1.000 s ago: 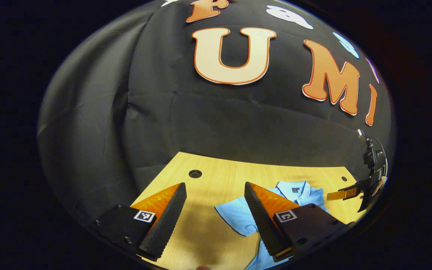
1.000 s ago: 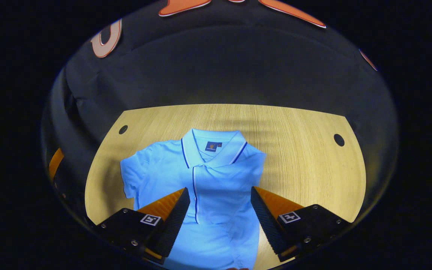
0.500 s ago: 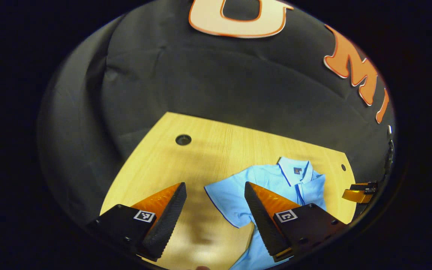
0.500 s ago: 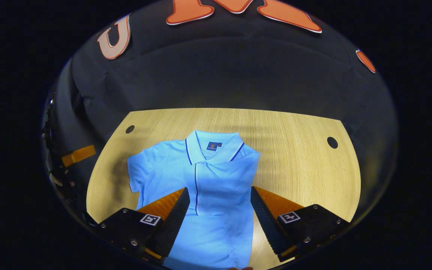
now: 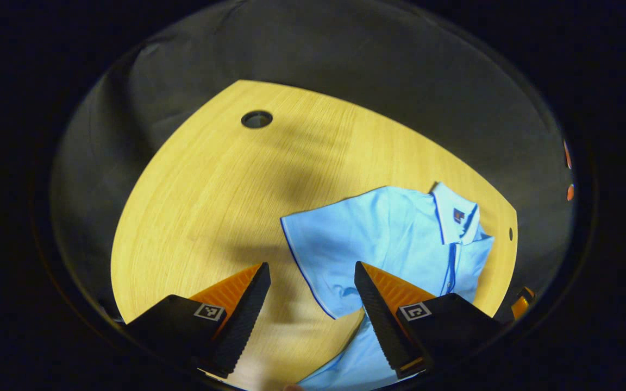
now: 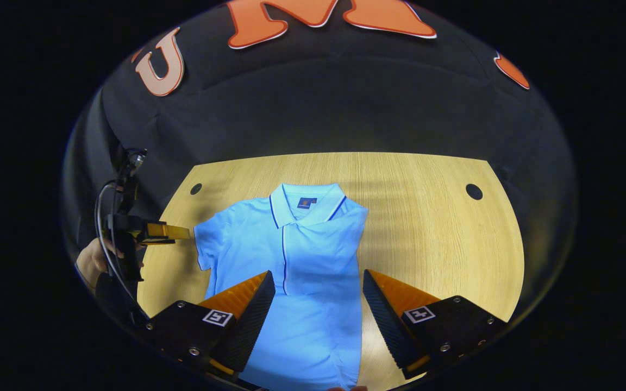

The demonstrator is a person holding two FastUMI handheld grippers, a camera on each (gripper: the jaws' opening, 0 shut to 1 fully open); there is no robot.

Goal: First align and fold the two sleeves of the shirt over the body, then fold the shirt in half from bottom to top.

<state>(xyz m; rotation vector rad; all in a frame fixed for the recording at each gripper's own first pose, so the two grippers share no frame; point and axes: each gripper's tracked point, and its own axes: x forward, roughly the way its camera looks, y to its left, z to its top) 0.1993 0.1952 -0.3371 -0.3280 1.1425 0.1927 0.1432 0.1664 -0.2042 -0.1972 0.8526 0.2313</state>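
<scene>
Now that the left tool [image 5: 312,296] has tipped downward from facing the booth wall, its wide-open, empty fingers frame the edge of the shirt's [image 5: 394,239] still-spread sleeve [image 5: 313,255], which a second ago sat lower and off to one side. The right tool [image 6: 318,304] hovers equally wide open and empty over the shirt's body, roughly where it was. The shirt lies flat on the table [image 5: 199,195], collar away from the person, one sleeve apparently already folded in. The left sleeve looks like the next grasp.
</scene>
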